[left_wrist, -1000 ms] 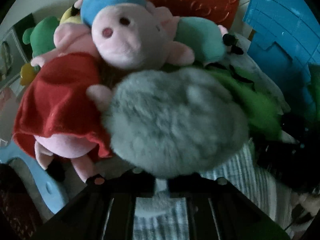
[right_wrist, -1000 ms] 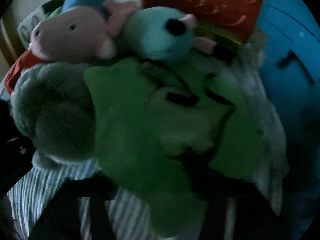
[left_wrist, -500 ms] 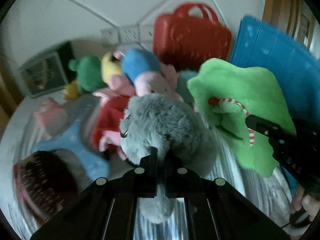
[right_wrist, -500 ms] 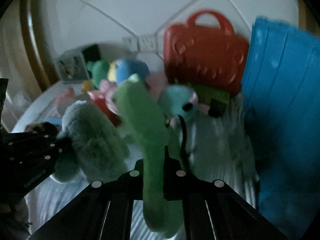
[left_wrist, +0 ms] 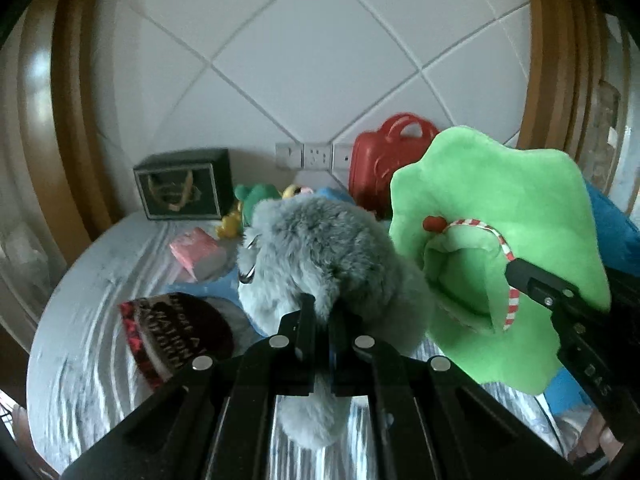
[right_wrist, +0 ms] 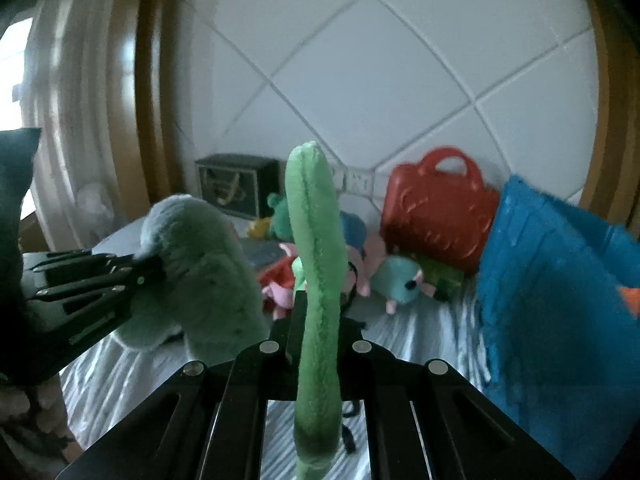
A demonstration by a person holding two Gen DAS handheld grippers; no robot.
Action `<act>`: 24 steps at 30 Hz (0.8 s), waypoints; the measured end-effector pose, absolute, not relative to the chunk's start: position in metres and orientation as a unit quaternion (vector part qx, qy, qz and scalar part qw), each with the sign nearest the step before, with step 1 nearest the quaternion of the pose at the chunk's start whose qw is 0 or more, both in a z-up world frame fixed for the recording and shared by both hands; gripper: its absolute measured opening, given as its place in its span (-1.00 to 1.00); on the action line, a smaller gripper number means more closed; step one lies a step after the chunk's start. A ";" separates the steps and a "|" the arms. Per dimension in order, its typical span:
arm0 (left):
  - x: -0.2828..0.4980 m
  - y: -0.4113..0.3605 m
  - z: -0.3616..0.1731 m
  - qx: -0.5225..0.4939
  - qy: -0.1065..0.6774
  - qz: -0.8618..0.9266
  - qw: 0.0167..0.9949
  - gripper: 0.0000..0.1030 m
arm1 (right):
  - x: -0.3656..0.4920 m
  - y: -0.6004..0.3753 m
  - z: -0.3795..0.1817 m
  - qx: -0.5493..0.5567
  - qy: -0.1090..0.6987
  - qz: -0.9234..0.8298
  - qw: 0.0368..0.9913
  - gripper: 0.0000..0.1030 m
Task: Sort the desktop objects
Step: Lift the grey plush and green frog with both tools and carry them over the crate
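Note:
My left gripper [left_wrist: 322, 310] is shut on a grey furry plush [left_wrist: 320, 248] and holds it up above the striped table cloth [left_wrist: 80, 320]. It also shows in the right wrist view [right_wrist: 200, 264], at the left. My right gripper [right_wrist: 318, 304] is shut on a flat green plush [right_wrist: 316, 240], seen edge-on and raised. In the left wrist view the green plush [left_wrist: 500, 216] hangs at the right, beside the grey one.
A pile of plush toys [right_wrist: 360, 272] lies at the back. A red plastic case [right_wrist: 440, 216] leans on the tiled wall. A blue bin [right_wrist: 560, 300] stands at the right. A dark box [left_wrist: 184, 188], a pink packet [left_wrist: 196, 248] and a dark red pouch [left_wrist: 176, 336] are at the left.
Both grippers have lifted their plush toys up and back from the pile. The toys on the table now sit farther away and lower in both views.

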State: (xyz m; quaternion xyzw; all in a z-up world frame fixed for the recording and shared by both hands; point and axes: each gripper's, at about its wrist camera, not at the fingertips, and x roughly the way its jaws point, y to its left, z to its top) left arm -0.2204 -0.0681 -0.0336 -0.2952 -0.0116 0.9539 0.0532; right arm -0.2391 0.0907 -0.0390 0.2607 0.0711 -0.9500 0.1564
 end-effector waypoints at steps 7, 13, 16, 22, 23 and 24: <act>-0.154 -0.081 0.000 -0.257 -0.009 0.963 0.077 -0.92 | -0.162 0.077 0.006 0.210 0.079 -0.965 0.134 -0.88; -0.107 -0.068 0.038 -0.210 -0.016 0.972 0.108 -0.92 | -0.100 0.089 0.049 0.158 0.082 -0.979 0.098 -0.88; -0.092 -0.048 0.067 -0.177 -0.021 0.975 0.130 -0.92 | -0.078 0.105 0.077 0.123 0.085 -0.986 0.077 -0.88; -0.070 0.034 0.123 -0.102 -0.015 0.978 0.181 -0.92 | -0.052 0.168 0.132 0.048 0.086 -0.995 0.012 -0.88; -0.068 0.051 0.130 -0.092 -0.014 0.978 0.189 -0.92 | -0.050 0.178 0.139 0.040 0.085 -0.996 0.003 -0.88; -0.066 0.075 0.137 -0.081 -0.011 0.977 0.199 -0.92 | -0.047 0.195 0.146 0.030 0.084 -0.996 -0.009 -0.88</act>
